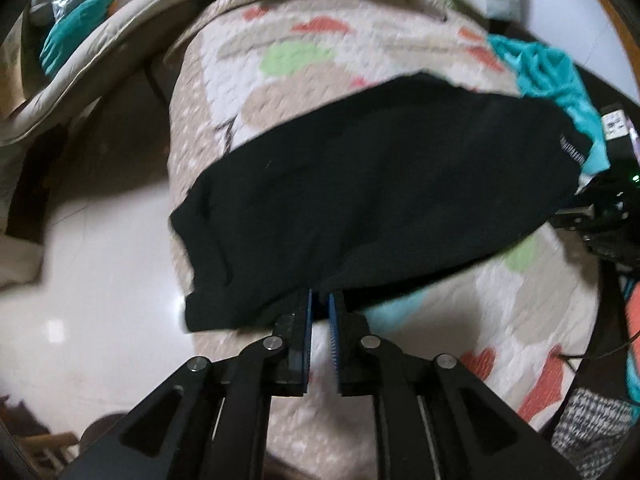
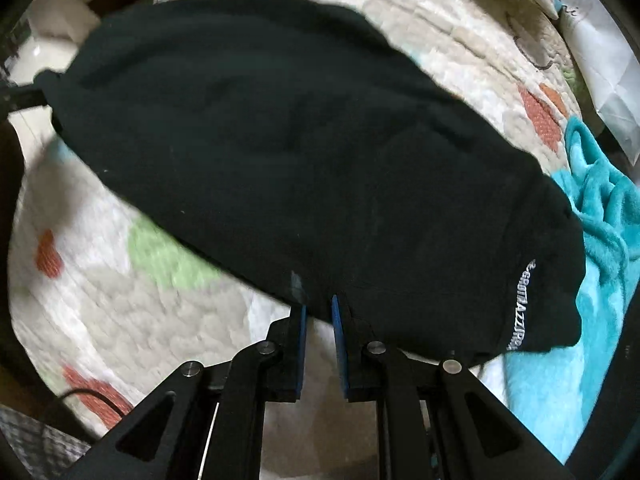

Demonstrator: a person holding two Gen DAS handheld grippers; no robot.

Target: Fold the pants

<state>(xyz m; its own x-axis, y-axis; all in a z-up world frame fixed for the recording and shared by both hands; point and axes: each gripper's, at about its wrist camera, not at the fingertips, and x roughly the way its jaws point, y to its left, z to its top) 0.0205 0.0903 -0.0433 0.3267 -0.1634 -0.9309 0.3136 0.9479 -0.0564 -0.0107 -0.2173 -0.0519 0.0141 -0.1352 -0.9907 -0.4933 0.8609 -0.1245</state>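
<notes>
While both views were motion-blurred, the black pants (image 1: 380,184) lay spread across a quilted bedspread (image 1: 304,64) printed with orange, green and beige patches. Left wrist view: left gripper (image 1: 319,300) sat at the near edge of the pants, tips tucked against or just under the hem; the blue pads (image 1: 308,332) stood close but with a narrow gap further back. Could not tell whether fabric was actually pinched between them, since the tips disappeared into the black cloth. One end of the pants hung over the bed's side towards a pale glossy floor (image 1: 100,264). At the opposite end, white lettering (image 1: 570,150) showed on the fabric, just beside a crumpled teal garment (image 1: 560,76).

Right wrist view: right gripper (image 2: 318,304) also met the near edge of the pants (image 2: 280,140), jaws slightly parted with quilt visible between the blue pads (image 2: 338,344) lower down; the tips touched the cloth edge, grip unclear. White lettering (image 2: 520,312) curved along the pants' end, to the right of the gripper. The teal garment (image 2: 600,208) lay touching that end, on the bedspread (image 2: 120,304). A thin black cable (image 2: 92,396) crossed the quilt's lower-left corner. Far end of the pants reached the bed's edge, top left.
</notes>
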